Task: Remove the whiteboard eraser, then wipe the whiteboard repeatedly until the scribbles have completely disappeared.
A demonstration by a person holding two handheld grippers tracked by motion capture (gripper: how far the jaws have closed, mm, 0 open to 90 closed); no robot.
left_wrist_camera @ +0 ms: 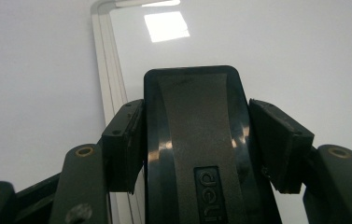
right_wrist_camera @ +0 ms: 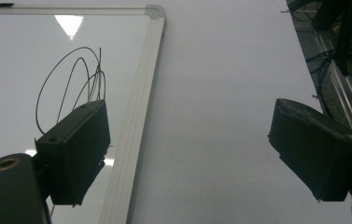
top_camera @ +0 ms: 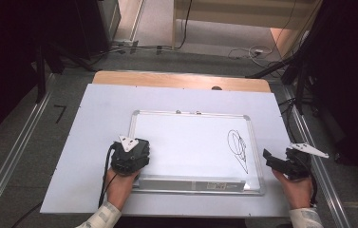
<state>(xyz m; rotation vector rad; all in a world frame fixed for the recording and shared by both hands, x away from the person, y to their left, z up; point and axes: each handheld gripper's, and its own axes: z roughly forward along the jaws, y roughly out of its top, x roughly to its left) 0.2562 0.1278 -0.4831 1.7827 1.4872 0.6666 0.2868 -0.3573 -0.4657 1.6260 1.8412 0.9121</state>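
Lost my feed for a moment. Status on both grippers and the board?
Left gripper shut on eraser, at whiteboard near-left corner. Right gripper open, empty, beside board's right edge. Scribble unwiped. Path clear.

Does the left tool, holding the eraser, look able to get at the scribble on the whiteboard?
Probably yes: the left tool grips the eraser, and bare whiteboard lies between it and the scribble.

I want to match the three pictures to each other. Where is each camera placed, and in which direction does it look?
High view: above the person's side, looking forward and down on the whiteboard; forearms, hands and both grippers show.
Left gripper view: rides the left gripper, looking along its jaws, which clamp a black eraser over the board.
Right gripper view: rides the right gripper, jaws open, beside the board's edge.
Shared: high and right gripper views show the black scribble.
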